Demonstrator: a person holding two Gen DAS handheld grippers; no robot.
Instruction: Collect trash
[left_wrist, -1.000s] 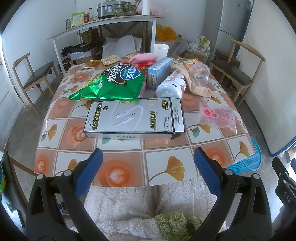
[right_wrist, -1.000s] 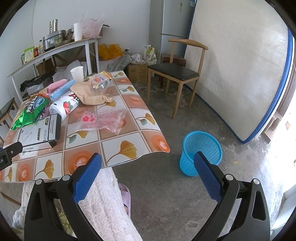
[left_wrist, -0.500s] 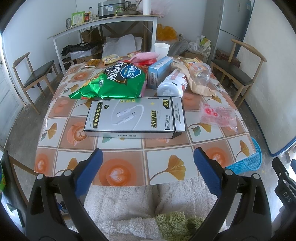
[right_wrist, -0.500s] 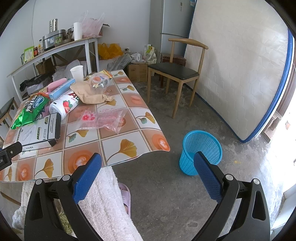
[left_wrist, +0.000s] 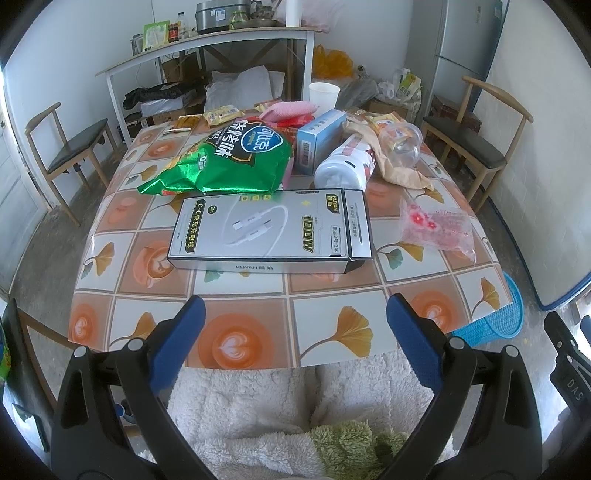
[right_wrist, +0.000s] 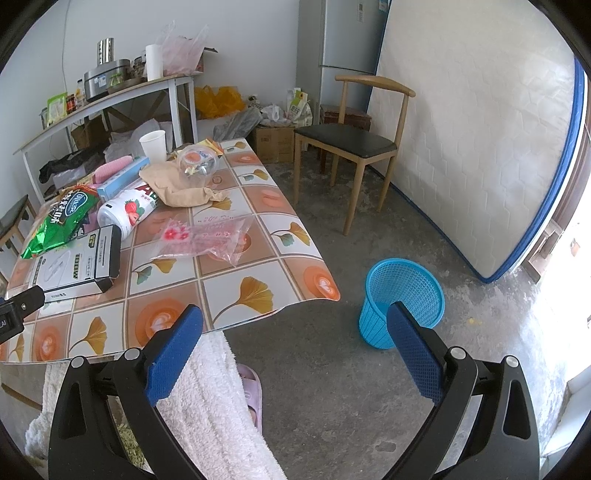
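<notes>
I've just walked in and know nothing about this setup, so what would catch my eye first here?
Probably the cluttered table with its orange tile-pattern cloth: a big green snack bag lies near the middle, and a long white cable box sits just in front of it. Next, the bright blue basket standing on the bare floor beside the table's right corner.

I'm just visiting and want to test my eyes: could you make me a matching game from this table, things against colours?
Things:
1. snack bag
2. basket
3. cup
4. gripper pads

Colours:
a. white
b. dark blue
c. green
d. light blue

Pairs: 1-c, 2-d, 3-a, 4-b
</notes>
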